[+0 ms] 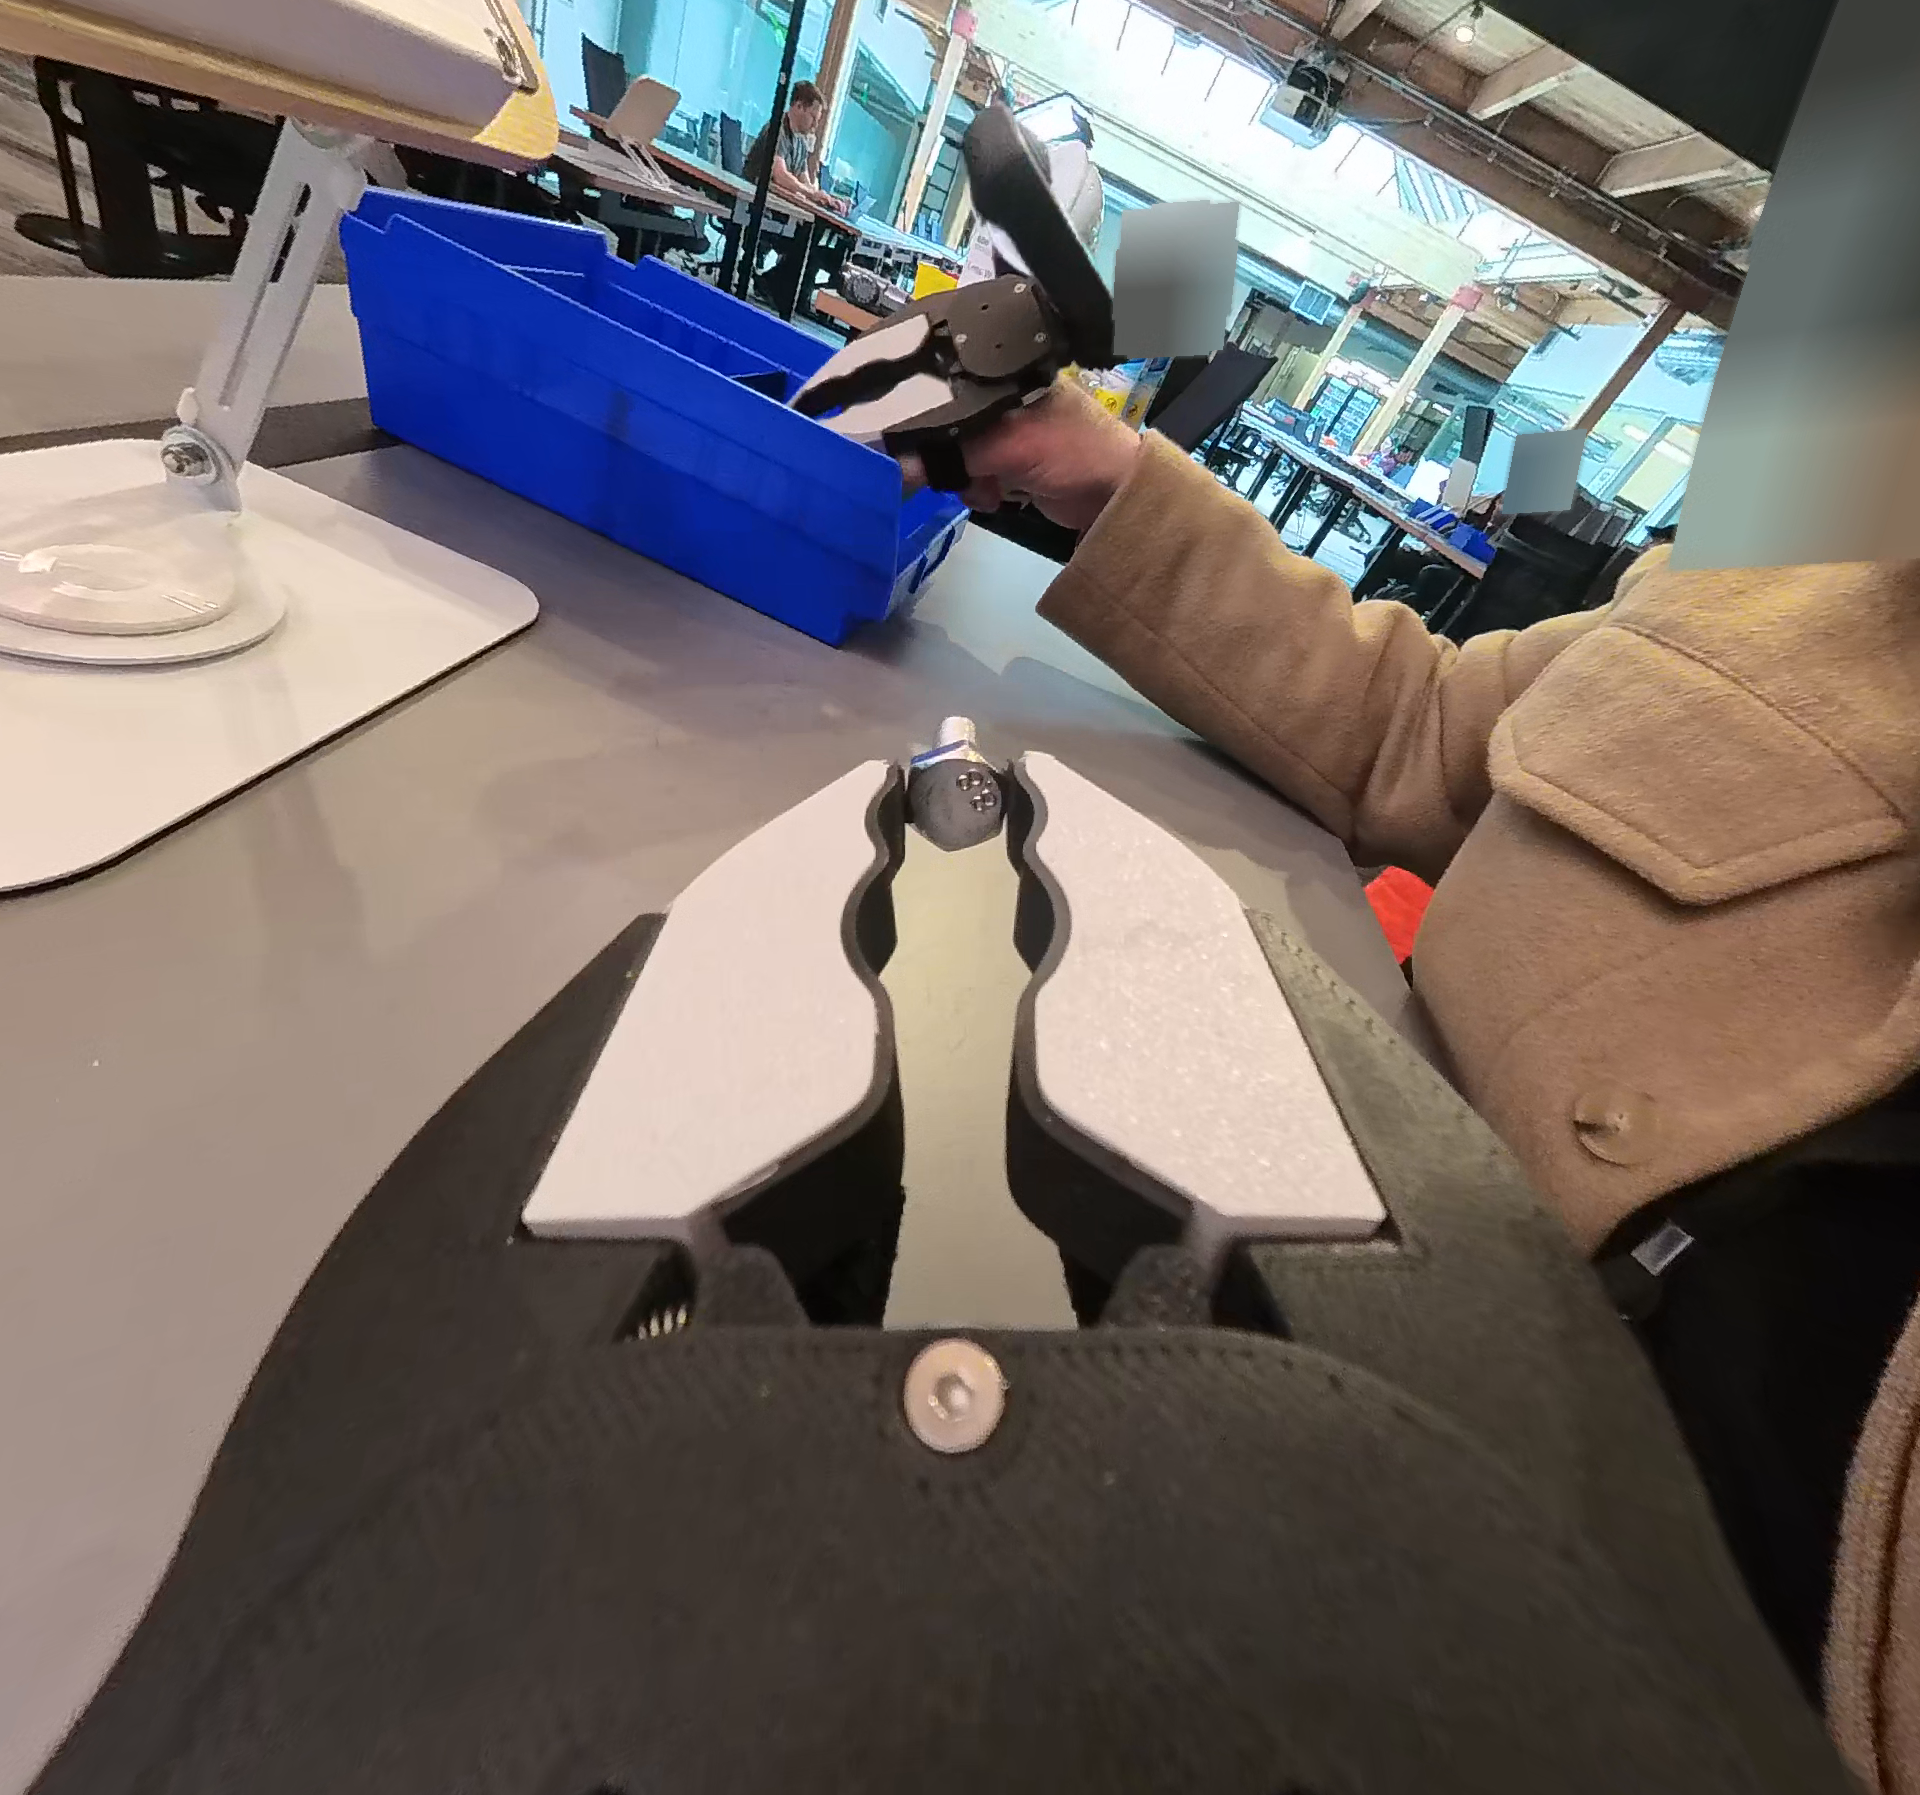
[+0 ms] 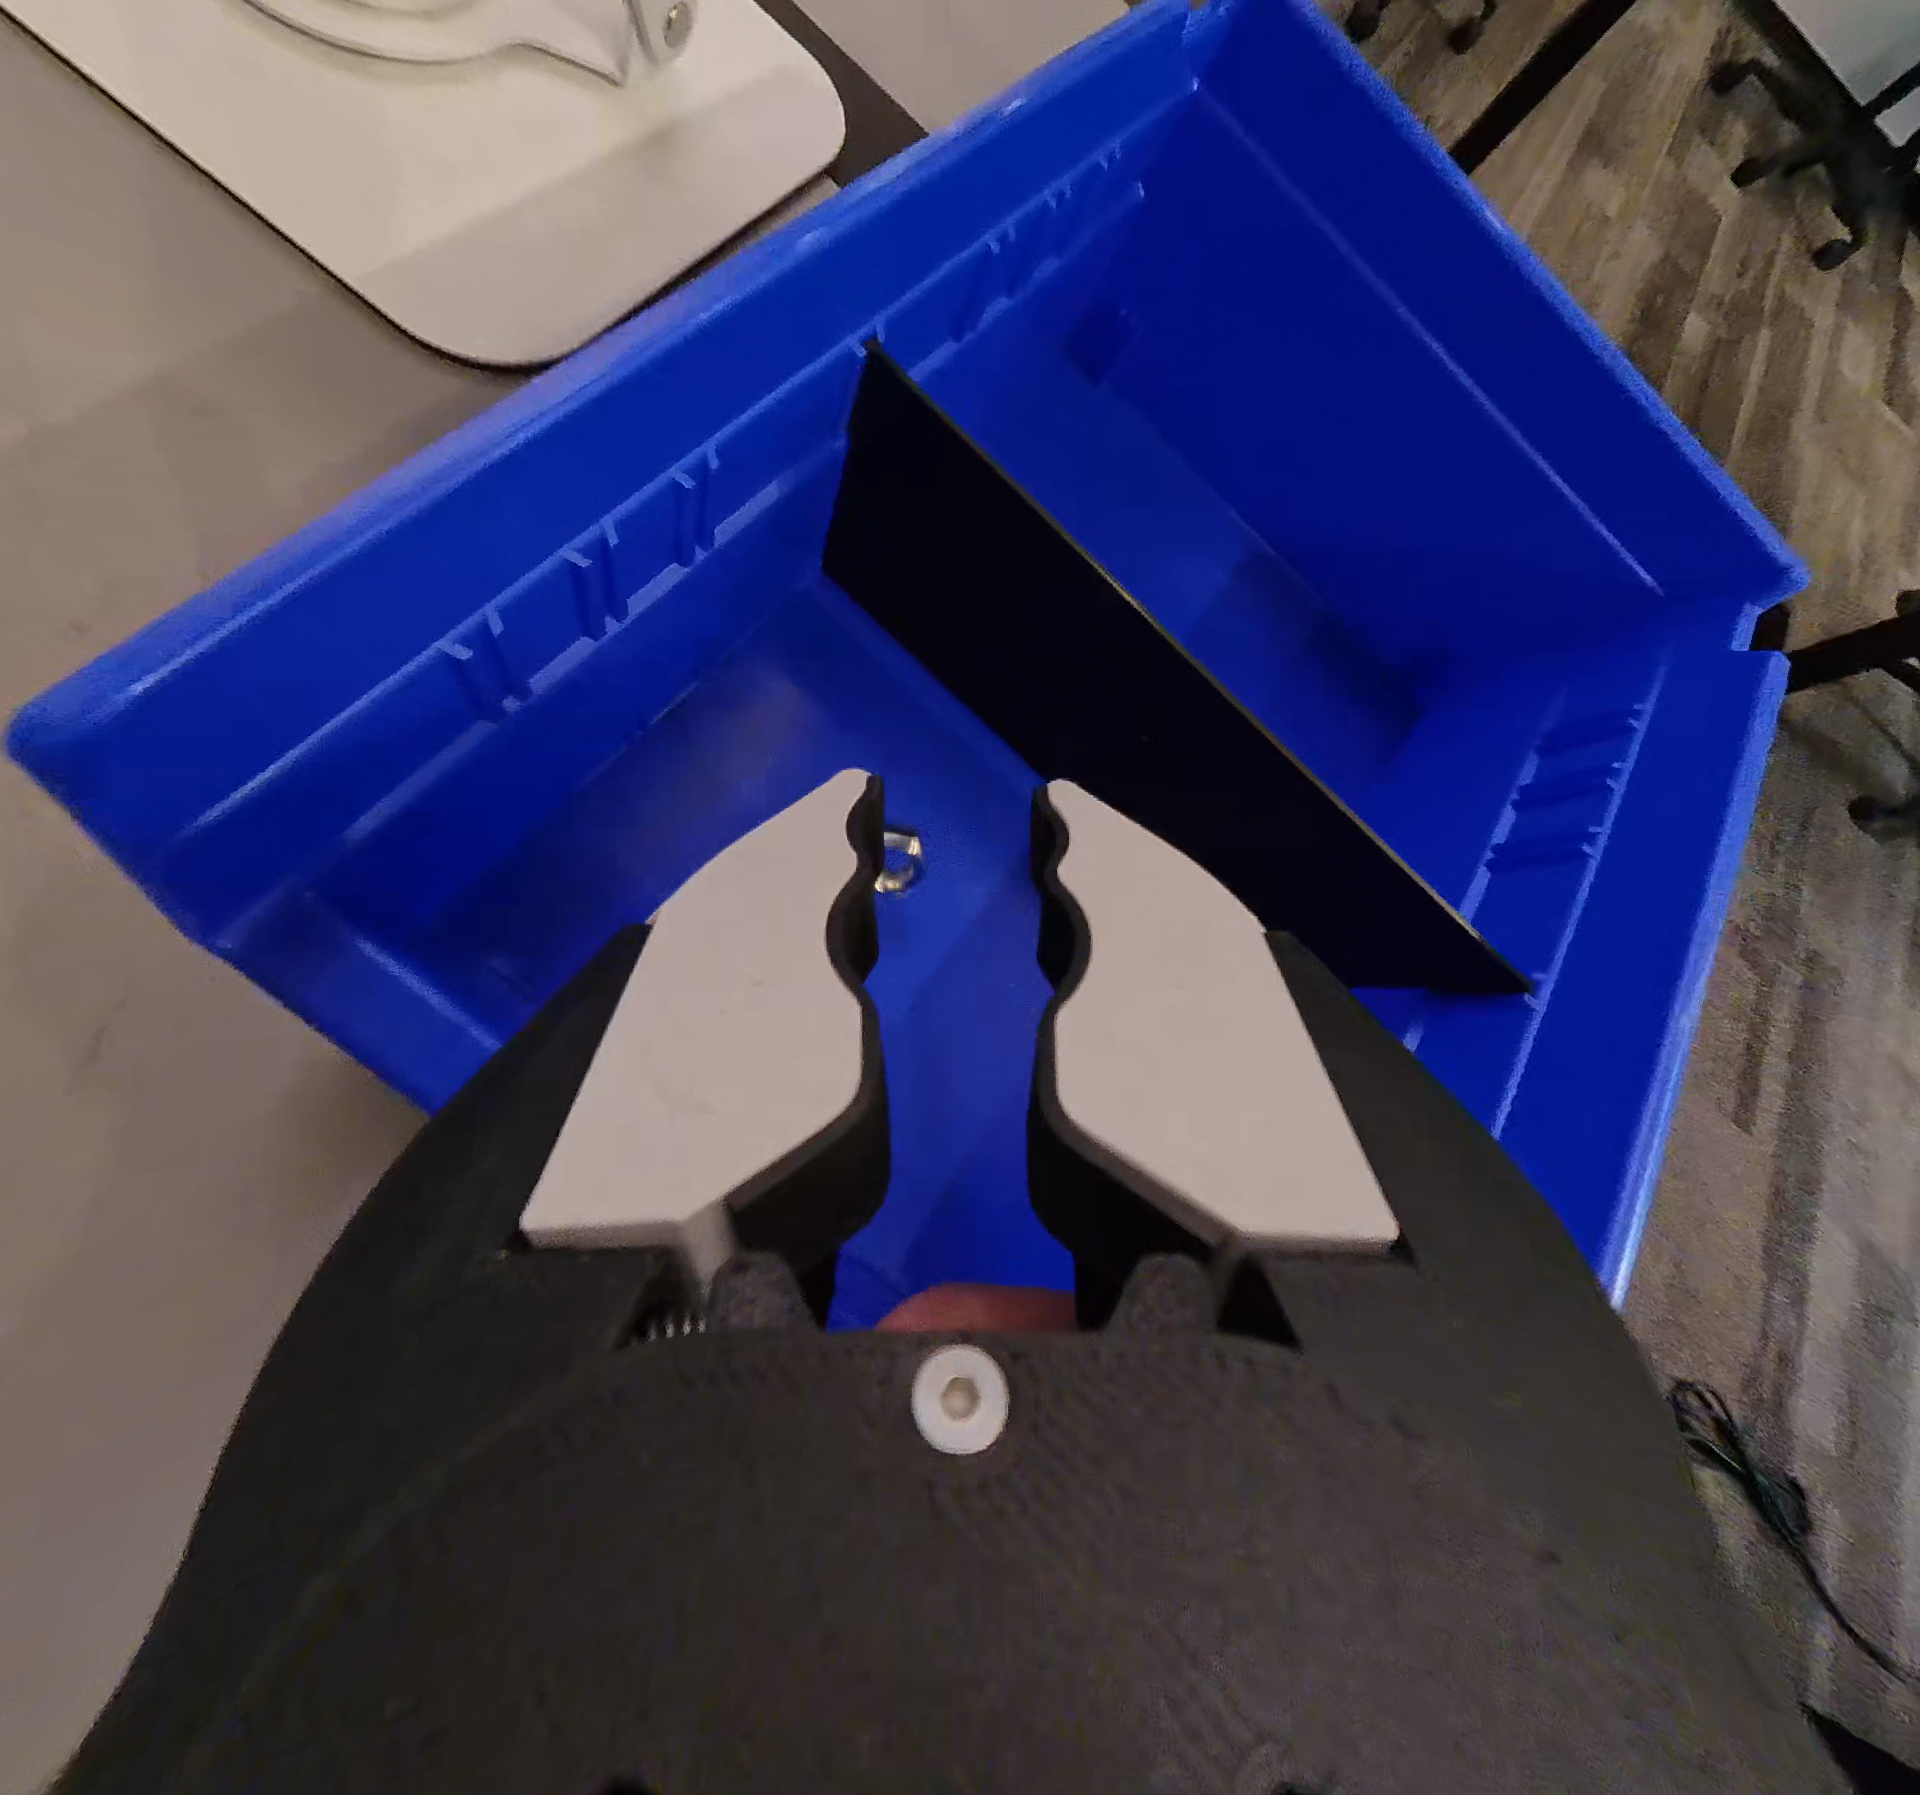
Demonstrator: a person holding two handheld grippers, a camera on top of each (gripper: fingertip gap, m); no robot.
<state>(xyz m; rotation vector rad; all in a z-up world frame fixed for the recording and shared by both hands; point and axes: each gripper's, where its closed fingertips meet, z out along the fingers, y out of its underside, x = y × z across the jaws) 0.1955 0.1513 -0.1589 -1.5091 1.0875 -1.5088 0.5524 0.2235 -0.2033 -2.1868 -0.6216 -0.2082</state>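
Pinching a metal bolt [image 1: 954, 803] beside the blue bin [image 1: 623, 457], left gripper [image 1: 954, 789]; right gripper [image 2: 956, 820] fingers spread over bin's near compartment w/ small nut [image 2: 899, 862].

The left gripper [image 1: 954, 781] clamps a steel bolt [image 1: 951, 800] by its hex head above the grey table [image 1: 644, 706]; the right gripper [image 2: 951, 805], parted, hangs over a small metal nut [image 2: 900, 862] lying in the blue bin [image 2: 582, 602].

Left finger [image 2: 727, 997] half hides a small metal piece [image 2: 902, 860] in the blue bin [image 2: 416, 602], too small to identify
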